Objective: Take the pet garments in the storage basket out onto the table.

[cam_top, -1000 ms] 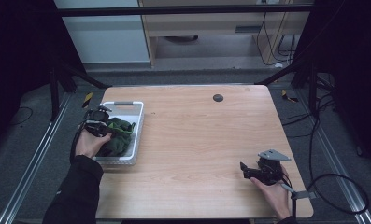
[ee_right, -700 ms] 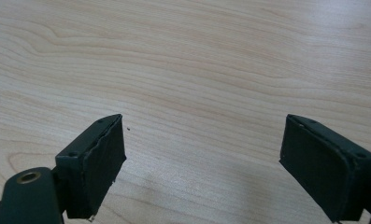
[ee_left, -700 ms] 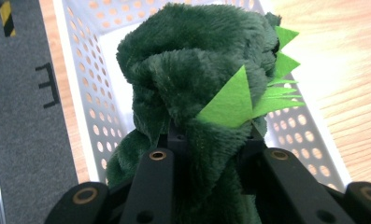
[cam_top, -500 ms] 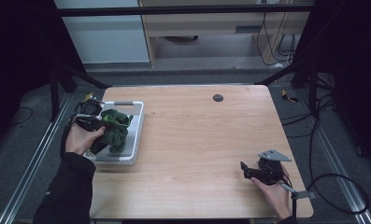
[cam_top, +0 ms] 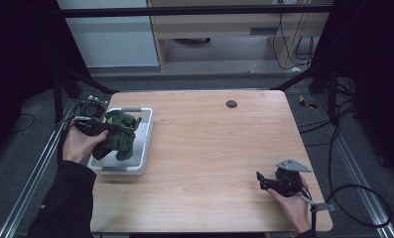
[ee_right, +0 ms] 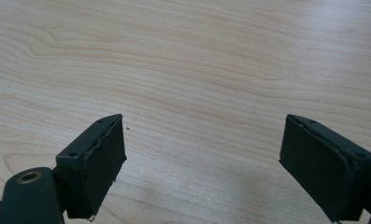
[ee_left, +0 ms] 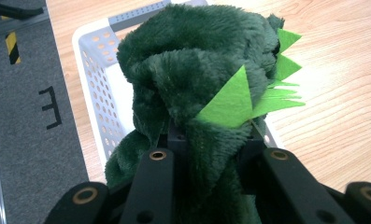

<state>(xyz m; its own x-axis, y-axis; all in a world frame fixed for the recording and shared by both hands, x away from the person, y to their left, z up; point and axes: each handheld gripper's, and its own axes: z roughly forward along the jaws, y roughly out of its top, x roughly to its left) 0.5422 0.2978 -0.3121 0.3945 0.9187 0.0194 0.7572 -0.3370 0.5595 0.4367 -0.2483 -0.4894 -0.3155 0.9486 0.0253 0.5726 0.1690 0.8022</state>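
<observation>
Plush dinosaur [cam_top: 116, 138] hangs over wooden table [cam_top: 214, 148].

High view: you look forward and down from above your side, over the whole surface [cam_top: 209, 148].
Left gripper view: close, along your jaws, onto the white basket [ee_left: 92, 56].
Right gripper view: close above bare wood.
Shared: basket, surface.

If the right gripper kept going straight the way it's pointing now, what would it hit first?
Probably the bare wooden table: the right gripper has open jaws with only tabletop ahead, though how steeply it tilts down is unclear.
</observation>
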